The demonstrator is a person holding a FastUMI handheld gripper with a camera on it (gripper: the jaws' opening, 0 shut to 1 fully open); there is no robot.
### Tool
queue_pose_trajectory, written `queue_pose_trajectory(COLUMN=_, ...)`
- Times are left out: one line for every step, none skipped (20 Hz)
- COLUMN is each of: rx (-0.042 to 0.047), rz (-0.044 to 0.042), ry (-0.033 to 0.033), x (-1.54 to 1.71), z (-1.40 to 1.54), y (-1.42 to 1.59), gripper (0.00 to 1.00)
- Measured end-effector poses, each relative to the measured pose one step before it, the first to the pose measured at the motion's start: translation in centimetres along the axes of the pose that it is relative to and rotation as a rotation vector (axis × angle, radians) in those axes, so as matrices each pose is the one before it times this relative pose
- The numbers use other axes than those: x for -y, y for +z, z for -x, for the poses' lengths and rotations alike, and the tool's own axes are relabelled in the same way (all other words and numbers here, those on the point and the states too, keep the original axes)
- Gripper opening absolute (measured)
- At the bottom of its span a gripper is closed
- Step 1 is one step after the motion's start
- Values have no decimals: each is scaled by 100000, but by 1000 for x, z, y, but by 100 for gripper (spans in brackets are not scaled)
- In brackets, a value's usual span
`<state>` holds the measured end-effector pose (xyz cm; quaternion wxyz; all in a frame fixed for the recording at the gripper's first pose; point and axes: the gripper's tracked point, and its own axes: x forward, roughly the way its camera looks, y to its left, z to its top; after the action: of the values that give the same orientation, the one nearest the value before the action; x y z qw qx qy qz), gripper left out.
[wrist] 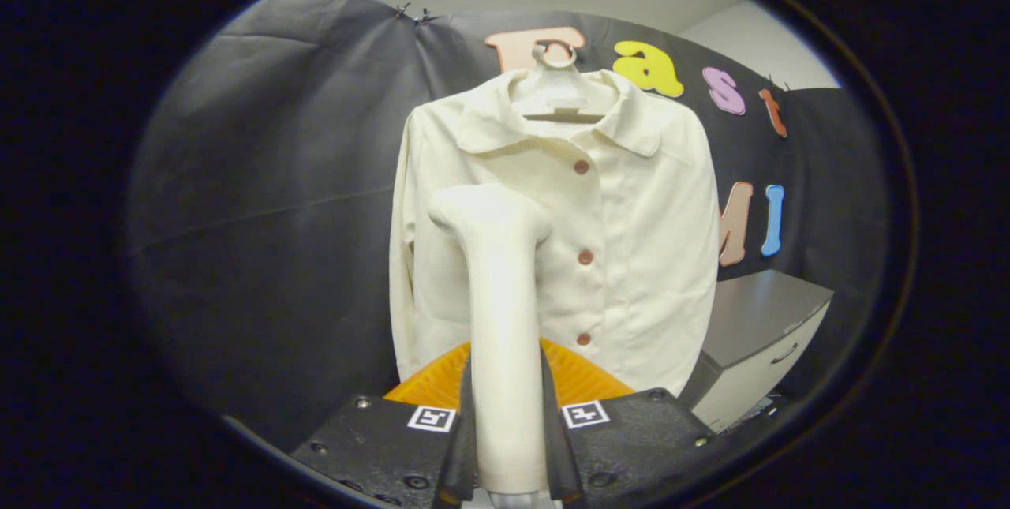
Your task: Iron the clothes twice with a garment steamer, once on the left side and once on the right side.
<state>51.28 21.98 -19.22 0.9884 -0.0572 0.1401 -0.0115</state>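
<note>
The gripper (505, 422) is seen closed on the garment steamer (499, 319), whose pale handle is clamped between the 2 fingers, both of which are pressed against its sides. The handle is held upright and runs away from the fingers, ending in a rounded head that is turned toward the left half of the shirt (552, 233). Whether the head is actually touching the cloth cannot be told. A square marker is carried on the top of each finger block.

Just beyond the fingers, behind the base of the handle, a ribbed orange piece (580, 379) is partly seen, its shape hidden by the steamer and the finger blocks.

The cream shirt is hung facing the camera on a pale hanger (556, 91), with the collar spread at the top and 3 brown buttons (585, 257) set in a line down the front, just to the right of the steamer handle. Both sleeves are left hanging straight at the sides.

To the right of the shirt's hem, a grey-topped cabinet (761, 343) with a drawer handle is set against the dark cloth wall (268, 217).
</note>
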Motion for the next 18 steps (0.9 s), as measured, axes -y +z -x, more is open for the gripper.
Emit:
queue_pose_trajectory(rx=-2466, rz=-398, ry=138, x=68, z=-833, y=-1350, gripper=35)
queue_pose_trajectory(rx=-2370, rz=-259, ry=-95, x=-33, z=-802, y=-1316, gripper=35)
queue_pose_trajectory(rx=-2682, rz=131, ry=-449, x=97, z=-1202, y=-1136, gripper=35)
queue_pose_trajectory(rx=-1925, rz=22, ry=-835, x=211, z=-1120, y=-880, gripper=35)
queue_pose_trajectory(rx=-2194, rz=-696, ry=-708, x=398, z=-958, y=-921, gripper=35)
queue_pose_trajectory(rx=-1782, rz=-1430, ry=-327, x=176, z=-831, y=-895, gripper=34)
queue_pose_trajectory(rx=-1995, rz=-1555, ry=-68, x=77, z=-455, y=-1291, gripper=34)
queue_pose_trajectory(rx=-1826, rz=-813, ry=21, x=108, z=-295, y=-1099, gripper=34)
queue_pose_trajectory(rx=-1589, rz=351, ry=89, x=-39, z=-566, y=-791, gripper=34)
queue_pose_trajectory(rx=-1410, rz=566, ry=30, x=-68, z=-452, y=-645, gripper=34)
queue_pose_trajectory(rx=-1609, rz=-271, ry=321, x=-143, z=-462, y=-810, gripper=34)
queue_pose_trajectory(rx=-1831, rz=-1081, ry=516, x=-127, z=-309, y=-979, gripper=34)
queue_pose_trajectory(rx=-1396, rz=-1356, ry=392, x=-84, z=-303, y=-919, gripper=34)
queue_pose_trajectory(rx=-927, rz=-726, ry=149, x=-119, z=-204, y=-601, gripper=34)
queue_pose_trajectory(rx=-890, rz=-33, ry=23, x=0, z=-386, y=-539, gripper=34)
queue_pose_trajectory(rx=-488, rz=432, ry=45, x=13, z=-347, y=-454, gripper=34)
queue_pose_trajectory(rx=-1387, rz=366, ry=279, x=-108, z=-262, y=-722, gripper=34)
queue_pose_trajectory(rx=-1209, rz=-200, ry=210, x=-81, z=-247, y=-814, gripper=34)
